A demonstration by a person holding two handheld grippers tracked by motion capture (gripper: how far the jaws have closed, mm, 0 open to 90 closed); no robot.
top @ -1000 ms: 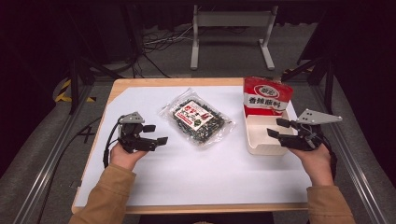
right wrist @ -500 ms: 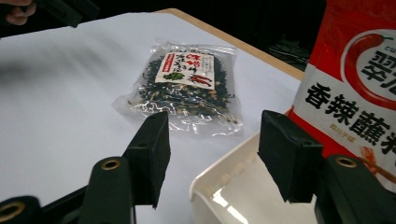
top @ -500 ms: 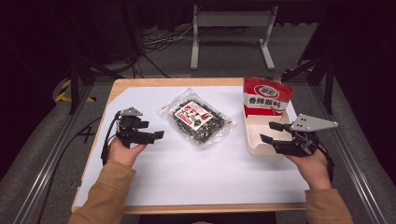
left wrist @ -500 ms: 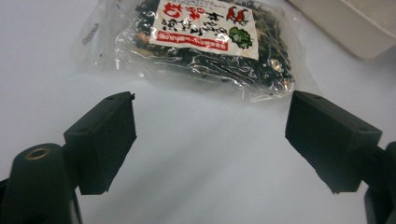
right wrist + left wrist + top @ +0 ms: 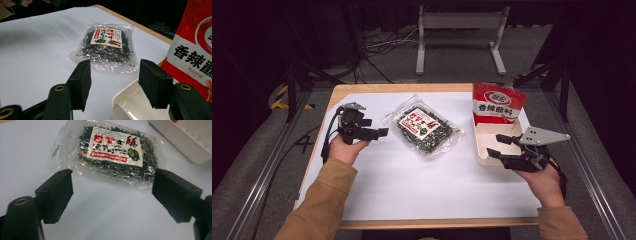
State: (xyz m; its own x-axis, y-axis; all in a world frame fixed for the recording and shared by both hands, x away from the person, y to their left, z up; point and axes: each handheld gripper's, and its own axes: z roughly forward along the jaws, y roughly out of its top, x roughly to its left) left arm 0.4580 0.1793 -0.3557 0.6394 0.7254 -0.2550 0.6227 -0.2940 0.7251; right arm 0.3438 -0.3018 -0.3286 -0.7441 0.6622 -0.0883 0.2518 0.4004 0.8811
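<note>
A clear plastic packet of dark dried seaweed with a white and red label (image 5: 424,128) is laid flat near the middle of the white-covered wooden counter (image 5: 412,185), its long axis running diagonally from far left to near right. To its right, apart from it, a white rectangular plastic tray (image 5: 484,142) is set, with a red and white printed snack bag (image 5: 497,104) standing upright at its far end. The left tool (image 5: 379,132) is held spread just left of the packet, pointing toward it. The right tool (image 5: 497,146) is held spread over the tray's near end. Grey floor, cables and a metal stand (image 5: 459,35) are seen beyond the counter.
</note>
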